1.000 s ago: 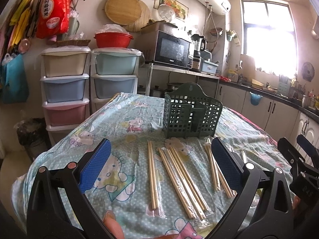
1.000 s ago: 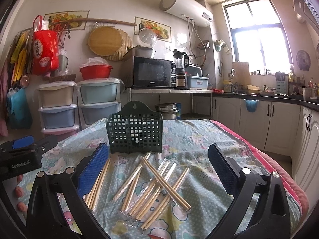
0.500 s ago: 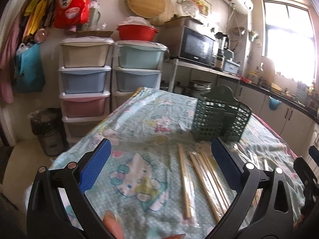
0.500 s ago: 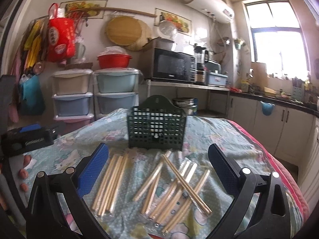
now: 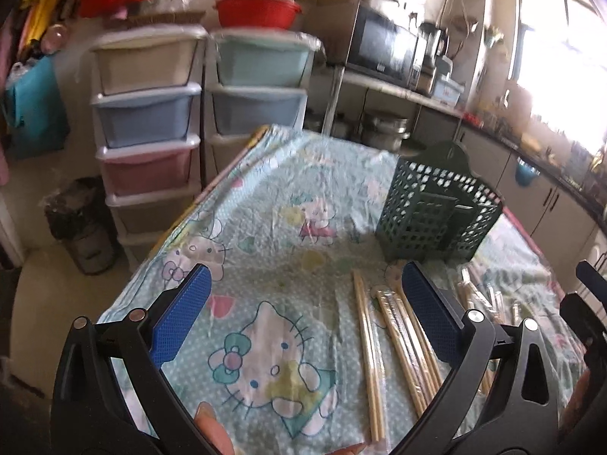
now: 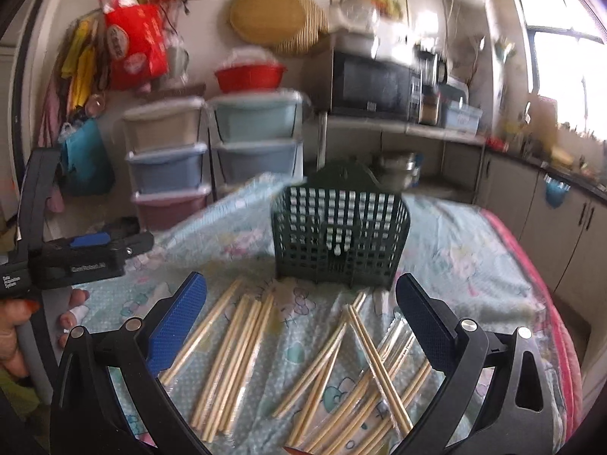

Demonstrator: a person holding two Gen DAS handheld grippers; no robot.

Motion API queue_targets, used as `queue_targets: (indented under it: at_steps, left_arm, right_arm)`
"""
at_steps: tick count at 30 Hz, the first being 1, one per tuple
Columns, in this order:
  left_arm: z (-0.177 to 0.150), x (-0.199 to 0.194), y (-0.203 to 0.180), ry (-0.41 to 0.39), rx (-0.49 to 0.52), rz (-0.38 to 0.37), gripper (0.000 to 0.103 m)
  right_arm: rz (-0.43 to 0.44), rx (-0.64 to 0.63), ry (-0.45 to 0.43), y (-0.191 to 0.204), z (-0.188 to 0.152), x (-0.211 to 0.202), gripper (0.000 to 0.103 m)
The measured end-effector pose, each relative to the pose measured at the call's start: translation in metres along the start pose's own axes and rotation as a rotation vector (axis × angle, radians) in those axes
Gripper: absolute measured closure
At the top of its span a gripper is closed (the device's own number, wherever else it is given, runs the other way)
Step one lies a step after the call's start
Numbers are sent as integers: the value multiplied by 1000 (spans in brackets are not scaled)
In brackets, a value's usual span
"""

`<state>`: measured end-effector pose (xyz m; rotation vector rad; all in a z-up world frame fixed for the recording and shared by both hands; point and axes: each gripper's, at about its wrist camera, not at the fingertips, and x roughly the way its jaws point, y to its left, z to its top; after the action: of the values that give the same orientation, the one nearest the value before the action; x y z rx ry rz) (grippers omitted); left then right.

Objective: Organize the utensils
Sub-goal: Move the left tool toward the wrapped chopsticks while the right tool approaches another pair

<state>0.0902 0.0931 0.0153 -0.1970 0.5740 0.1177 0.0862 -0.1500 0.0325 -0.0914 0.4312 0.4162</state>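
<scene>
Several pairs of wooden chopsticks in clear sleeves (image 6: 341, 364) lie scattered on the cartoon-print tablecloth (image 6: 463, 250), in front of a dark green slotted utensil basket (image 6: 341, 237). In the left wrist view the basket (image 5: 436, 212) stands at the right and some chopsticks (image 5: 370, 345) lie near the right finger. My left gripper (image 5: 303, 311) is open and empty above the cloth (image 5: 265, 204), left of the chopsticks. It also shows in the right wrist view (image 6: 76, 256). My right gripper (image 6: 301, 314) is open and empty above the chopsticks.
Stacked plastic drawer units (image 5: 148, 132) stand beyond the table's far left edge, beside a dark bin (image 5: 81, 223). A microwave (image 5: 383, 51) sits on a shelf behind. Kitchen cabinets (image 6: 561, 227) run along the right.
Both views have swung left and tilted down. The left gripper has moved left of the chopsticks. The basket now sits farther right in both views. Both grippers stay open.
</scene>
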Motion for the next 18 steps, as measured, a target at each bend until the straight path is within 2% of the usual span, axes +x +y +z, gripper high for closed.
queue_targets:
  at_steps: [2, 8, 11, 13, 18]
  left_arm:
    - [5, 10, 0, 25, 1, -1, 10]
    - [15, 47, -5, 131, 22, -50, 10]
    - [14, 64, -10, 202, 25, -122, 11]
    - [12, 74, -13, 231, 24, -157, 21]
    - [6, 98, -18, 325, -12, -240, 42]
  right_arm:
    - [0, 7, 50, -10, 4, 15, 6]
    - [21, 56, 278, -41, 4, 73, 7]
    - [23, 48, 345, -49, -2, 87, 21]
    - [28, 37, 382, -52, -4, 96, 31]
    - [86, 0, 460, -53, -13, 113, 49]
